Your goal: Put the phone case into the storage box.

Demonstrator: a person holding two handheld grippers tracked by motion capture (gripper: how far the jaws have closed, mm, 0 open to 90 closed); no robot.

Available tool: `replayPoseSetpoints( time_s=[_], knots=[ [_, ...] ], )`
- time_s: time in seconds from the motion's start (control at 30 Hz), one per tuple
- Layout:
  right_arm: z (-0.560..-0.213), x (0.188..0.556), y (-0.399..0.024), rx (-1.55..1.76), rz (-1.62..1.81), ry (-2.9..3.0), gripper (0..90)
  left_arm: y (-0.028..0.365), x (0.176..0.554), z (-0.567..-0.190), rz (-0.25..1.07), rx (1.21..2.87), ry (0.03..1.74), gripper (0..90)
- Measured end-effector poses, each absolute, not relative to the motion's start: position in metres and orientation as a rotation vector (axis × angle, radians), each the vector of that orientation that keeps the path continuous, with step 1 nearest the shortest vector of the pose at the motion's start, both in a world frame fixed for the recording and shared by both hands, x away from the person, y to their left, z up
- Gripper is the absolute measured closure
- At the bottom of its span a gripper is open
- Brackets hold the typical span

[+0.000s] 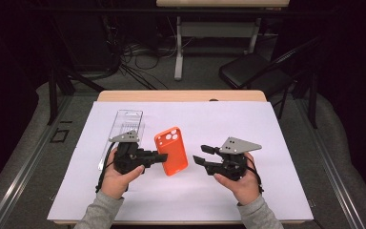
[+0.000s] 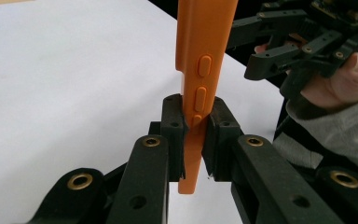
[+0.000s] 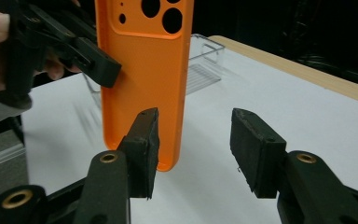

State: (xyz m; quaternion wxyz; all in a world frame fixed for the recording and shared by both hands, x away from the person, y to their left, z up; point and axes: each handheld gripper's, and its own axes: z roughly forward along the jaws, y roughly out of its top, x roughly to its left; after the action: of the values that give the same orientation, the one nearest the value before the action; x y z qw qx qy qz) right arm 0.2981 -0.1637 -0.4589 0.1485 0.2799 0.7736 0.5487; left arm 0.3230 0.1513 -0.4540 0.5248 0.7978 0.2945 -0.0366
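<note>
An orange phone case (image 1: 171, 150) is held a little above the white sheet, its camera holes toward the far side. My left gripper (image 1: 163, 156) is shut on its left long edge; in the left gripper view the case (image 2: 200, 74) stands between the pads (image 2: 173, 116), side buttons showing. My right gripper (image 1: 199, 155) is open, just right of the case and apart from it. In the right gripper view the case (image 3: 144, 79) hangs ahead of the open gripper (image 3: 196, 149), beyond its left pad (image 3: 142, 144).
A clear plastic package tray (image 1: 124, 131) lies on the white sheet (image 1: 248, 124) behind my left hand, also seen as clear plastic (image 3: 205, 65) in the right gripper view. A black chair (image 1: 252, 69) and table legs stand beyond the table's far edge.
</note>
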Motion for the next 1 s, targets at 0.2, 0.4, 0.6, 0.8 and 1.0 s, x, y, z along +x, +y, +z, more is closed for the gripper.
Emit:
replayPoseSetpoints(
  time_s=[0.2,0.4,0.6,0.8,1.0],
  knots=[
    [-0.457,0.298,-0.164,0.749,1.621,2.272,47.7,0.148,0.321,-0.452,-0.092,1.955,0.642,80.1],
    [-0.456,0.298,-0.164,0.688,1.64,2.303,45.0,0.144,0.319,-0.453,-0.111,1.975,0.613,80.2],
    [-0.456,0.299,-0.166,0.685,1.627,2.311,44.9,0.141,0.318,-0.453,-0.123,1.99,0.587,80.2],
    [-0.457,0.299,-0.165,0.686,1.666,2.36,47.1,0.138,0.316,-0.454,-0.138,2.004,0.56,80.2],
    [-0.458,0.299,-0.164,0.682,1.653,2.394,48.9,0.134,0.315,-0.454,-0.15,2.022,0.534,80.2]
  ],
)
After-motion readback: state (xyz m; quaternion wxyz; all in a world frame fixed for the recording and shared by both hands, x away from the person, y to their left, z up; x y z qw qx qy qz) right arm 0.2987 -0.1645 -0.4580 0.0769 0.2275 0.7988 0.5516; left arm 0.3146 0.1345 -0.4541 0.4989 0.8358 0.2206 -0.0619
